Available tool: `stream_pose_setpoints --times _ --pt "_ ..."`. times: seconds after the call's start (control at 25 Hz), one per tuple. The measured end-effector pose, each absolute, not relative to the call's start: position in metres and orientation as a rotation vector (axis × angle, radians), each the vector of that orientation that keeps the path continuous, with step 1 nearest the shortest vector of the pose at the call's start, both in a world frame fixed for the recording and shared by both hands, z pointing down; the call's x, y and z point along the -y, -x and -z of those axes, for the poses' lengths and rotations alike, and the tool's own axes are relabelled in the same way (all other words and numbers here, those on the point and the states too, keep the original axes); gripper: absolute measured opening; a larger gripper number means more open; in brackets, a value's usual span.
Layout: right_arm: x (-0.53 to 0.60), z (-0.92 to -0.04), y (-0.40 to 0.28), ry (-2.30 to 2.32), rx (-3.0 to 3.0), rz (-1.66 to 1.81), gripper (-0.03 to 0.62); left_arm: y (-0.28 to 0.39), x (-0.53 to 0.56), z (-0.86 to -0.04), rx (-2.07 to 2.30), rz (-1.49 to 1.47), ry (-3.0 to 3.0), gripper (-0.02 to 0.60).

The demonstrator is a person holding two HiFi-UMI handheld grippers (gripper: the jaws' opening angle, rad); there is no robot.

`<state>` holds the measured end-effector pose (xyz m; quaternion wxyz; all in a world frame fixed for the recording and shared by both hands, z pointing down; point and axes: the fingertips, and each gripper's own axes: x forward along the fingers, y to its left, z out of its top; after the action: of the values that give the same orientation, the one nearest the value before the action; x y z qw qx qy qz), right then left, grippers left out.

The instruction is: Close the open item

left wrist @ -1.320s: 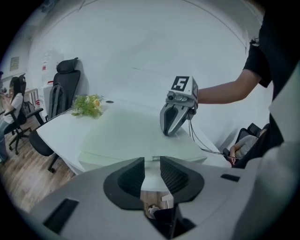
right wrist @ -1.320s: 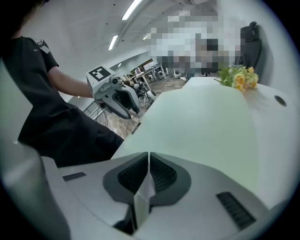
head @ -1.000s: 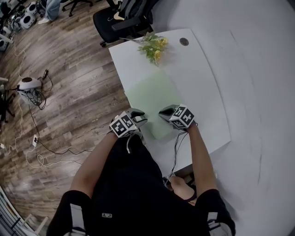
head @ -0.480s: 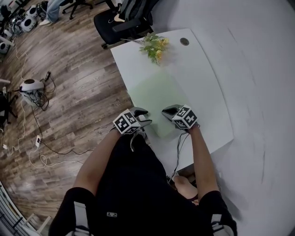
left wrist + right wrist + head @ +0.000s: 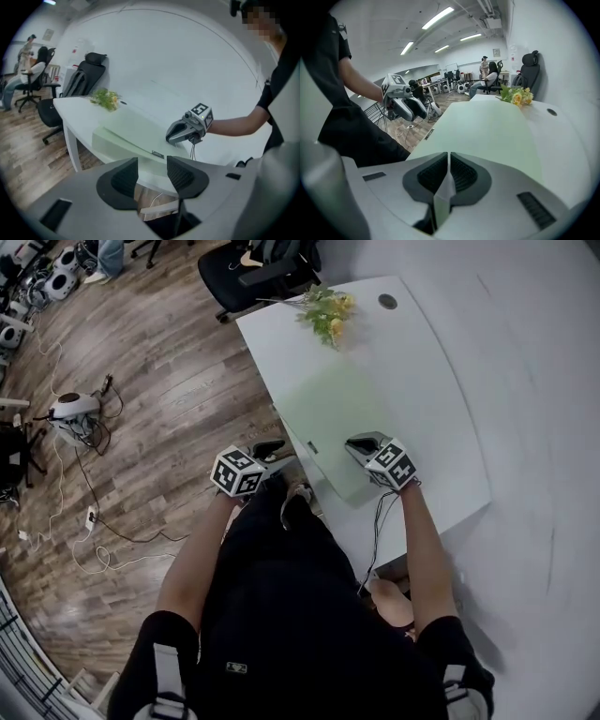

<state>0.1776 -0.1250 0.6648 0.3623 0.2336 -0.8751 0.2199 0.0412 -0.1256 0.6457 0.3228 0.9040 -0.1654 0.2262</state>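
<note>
A flat pale green case lies on the white table with its lid down; a small label shows on its left side wall. My left gripper hangs off the table's left edge, over the floor and apart from the case. Its jaws are opening and nothing is between them. My right gripper is shut and empty, and sits at the case's near right corner. Whether its tips touch the lid is unclear.
A bunch of yellow flowers lies at the table's far end, beside a round cable hole. A black office chair stands behind the table. Cables and a small white device lie on the wooden floor to the left.
My left gripper has pulled away from the case's near left edge, out over the floor, and its jaws have spread. The right gripper has stayed by the case's corner.
</note>
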Motion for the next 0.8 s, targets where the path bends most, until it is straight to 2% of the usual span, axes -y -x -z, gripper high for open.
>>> stream_pose_setpoints --times 0.16,0.2,0.28,0.36,0.56,0.8 --pt "0.122 -0.661 -0.180 -0.696 2.263 -0.543 0.014 -0.014 0.133 -0.640 0.552 -0.487 -2.335 0.190" --pt "0.121 -0.659 -0.179 -0.713 2.270 -0.545 0.014 -0.009 0.135 -0.637 0.576 -0.496 -2.359 0.168" --pt "0.117 -0.655 -0.178 -0.746 2.289 -0.550 0.014 -0.002 0.139 -0.629 0.617 -0.505 -2.408 0.080" --pt "0.111 -0.649 -0.177 -0.777 2.304 -0.546 0.014 -0.002 0.143 -0.617 0.644 -0.476 -2.440 0.032" --pt "0.099 -0.631 -0.172 -0.857 2.344 -0.544 0.014 -0.009 0.145 -0.579 0.606 -0.291 -2.420 0.006" --pt "0.094 -0.616 -0.172 -0.952 2.375 -0.543 0.014 -0.016 0.135 -0.566 0.522 -0.335 -2.473 0.006"
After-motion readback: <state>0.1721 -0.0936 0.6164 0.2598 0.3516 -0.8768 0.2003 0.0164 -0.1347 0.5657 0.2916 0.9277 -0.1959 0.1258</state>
